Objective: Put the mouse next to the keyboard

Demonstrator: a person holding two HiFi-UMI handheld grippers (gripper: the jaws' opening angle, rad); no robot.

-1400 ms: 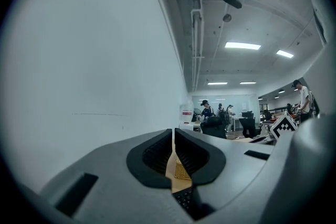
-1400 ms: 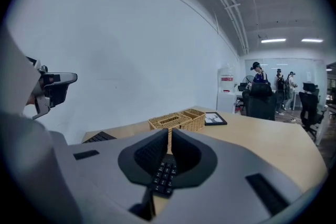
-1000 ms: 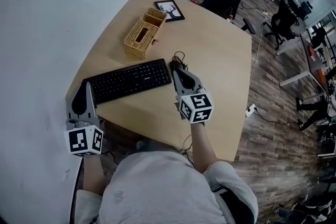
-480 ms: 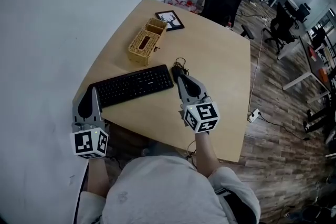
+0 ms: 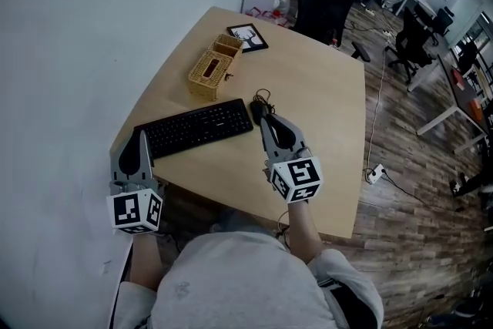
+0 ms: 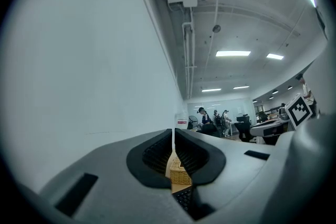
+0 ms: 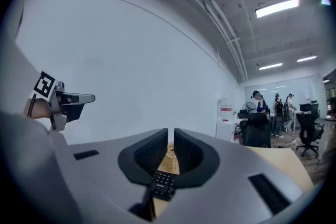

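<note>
Shows right hand-held gripper (image 5: 265, 119) drawn slightly back toward the person since a second ago, jaws shut on nothing. Places mouse (image 5: 256, 109) just ahead of its tips, already beside keyboard (image 5: 196, 129) on desk (image 5: 323, 127): probably released. Shows left hand-held gripper (image 5: 142, 136) closed, empty and idle, well apart. Hides part of mouse behind the tips; misses it in both gripper views.

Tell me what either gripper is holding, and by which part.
Nothing: left gripper and right gripper are both shut and empty; the mouse lies free beside the keyboard.
</note>
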